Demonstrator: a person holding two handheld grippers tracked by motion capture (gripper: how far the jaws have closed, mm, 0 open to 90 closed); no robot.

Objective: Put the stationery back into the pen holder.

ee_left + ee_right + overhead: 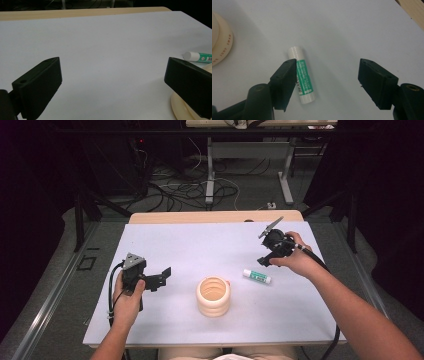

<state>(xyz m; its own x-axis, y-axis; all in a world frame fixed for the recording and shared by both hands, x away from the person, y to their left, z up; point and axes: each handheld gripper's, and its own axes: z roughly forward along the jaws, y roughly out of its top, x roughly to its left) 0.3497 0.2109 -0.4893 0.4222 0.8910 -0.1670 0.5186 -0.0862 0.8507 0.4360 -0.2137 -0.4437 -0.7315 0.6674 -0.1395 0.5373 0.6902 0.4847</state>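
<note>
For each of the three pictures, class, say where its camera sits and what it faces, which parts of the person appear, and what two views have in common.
High view: fixed above the person's side, looking forward and down on the white table; forearms, both hands, the left claw and the right claw show.
Left gripper view: rides the left claw, looking low across the table between open jaws.
Right gripper view: rides the right claw, looking down at the glue stick between open jaws.
Shared: all three show the glue stick and the cream ridged cup.

Bare table (200, 245) beyond cup (213, 296), glue stick (257, 276)
</note>
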